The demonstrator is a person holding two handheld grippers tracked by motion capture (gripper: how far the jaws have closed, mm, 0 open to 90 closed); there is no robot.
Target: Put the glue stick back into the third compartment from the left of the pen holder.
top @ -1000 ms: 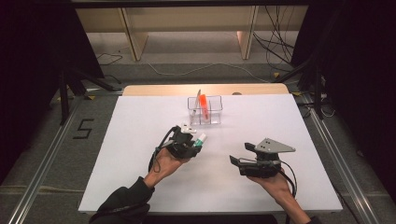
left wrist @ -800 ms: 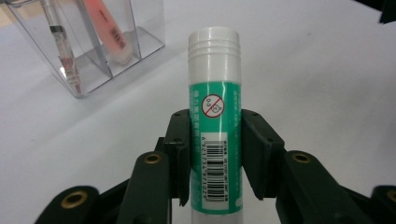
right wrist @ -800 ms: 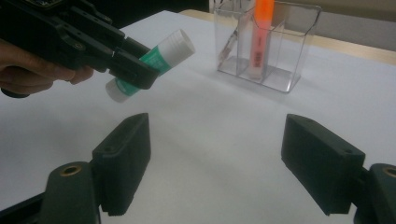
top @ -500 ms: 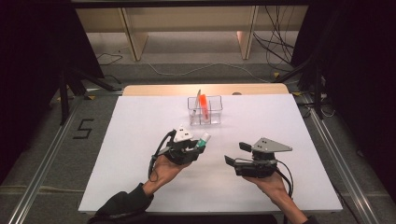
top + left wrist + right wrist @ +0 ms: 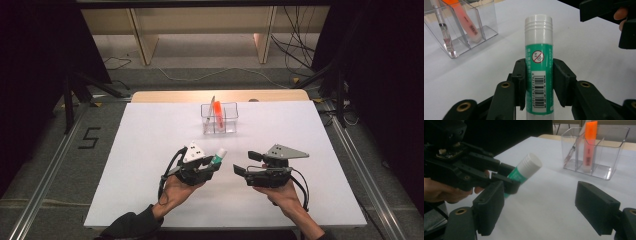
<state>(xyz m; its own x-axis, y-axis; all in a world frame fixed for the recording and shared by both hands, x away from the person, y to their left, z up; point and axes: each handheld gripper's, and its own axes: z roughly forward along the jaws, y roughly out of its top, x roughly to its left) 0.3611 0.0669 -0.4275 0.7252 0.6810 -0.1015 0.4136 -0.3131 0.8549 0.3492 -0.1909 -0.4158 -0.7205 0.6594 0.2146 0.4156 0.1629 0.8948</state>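
A glue stick [image 5: 539,62] with a green label and white cap is clamped in my left gripper [image 5: 539,75], cap pointing away from the hand. In the high view the left gripper [image 5: 212,165] holds the glue stick [image 5: 219,156] at the table's front centre, tilted toward the right gripper [image 5: 246,163]. The right gripper [image 5: 542,205] stands open with nothing between its jaws, a short gap from the glue stick [image 5: 525,168]. Its jaws face the left gripper [image 5: 506,178].
A clear divided organiser [image 5: 231,121] stands behind the grippers at the table's centre back. It holds an orange highlighter [image 5: 218,112] and a thin pen [image 5: 211,106]. White tabletop [image 5: 310,140] lies open to the right and left. The organiser [image 5: 596,152] is beyond the right jaw.
My right gripper has slid left toward the glue stick. The left gripper has drawn slightly nearer the person, still holding the stick.
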